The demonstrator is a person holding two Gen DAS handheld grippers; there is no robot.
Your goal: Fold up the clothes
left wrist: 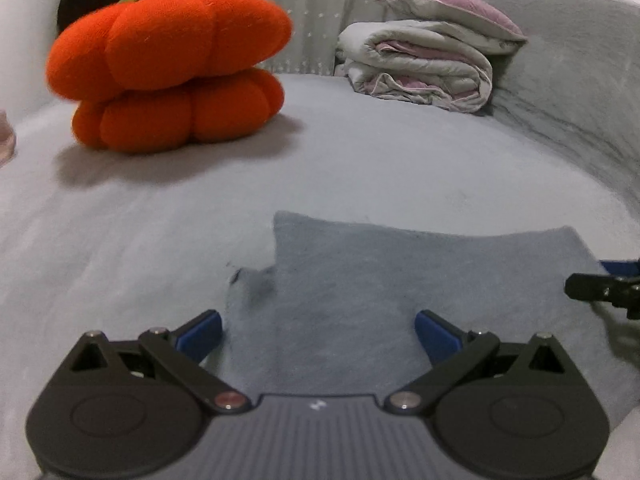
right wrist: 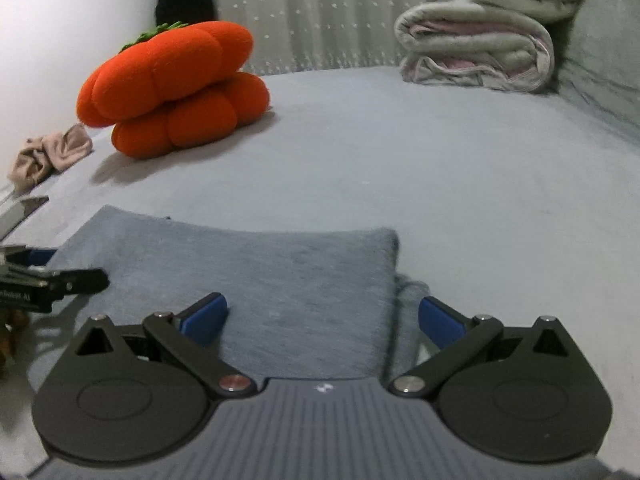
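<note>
the left gripper (left wrist: 318,332) hangs with its blue pads spread wide, holding nothing, over the near edge of a folded grey-blue garment (left wrist: 400,292) lying flat on the pale grey bed (left wrist: 360,160). the right gripper (right wrist: 323,318) is equally wide apart and empty, straddling the garment's right edge. whether the pads touch the fuzzy cloth is unclear. behind sit two stacked plush pumpkins (left wrist: 168,68) and a folded quilt (left wrist: 424,64).
</note>
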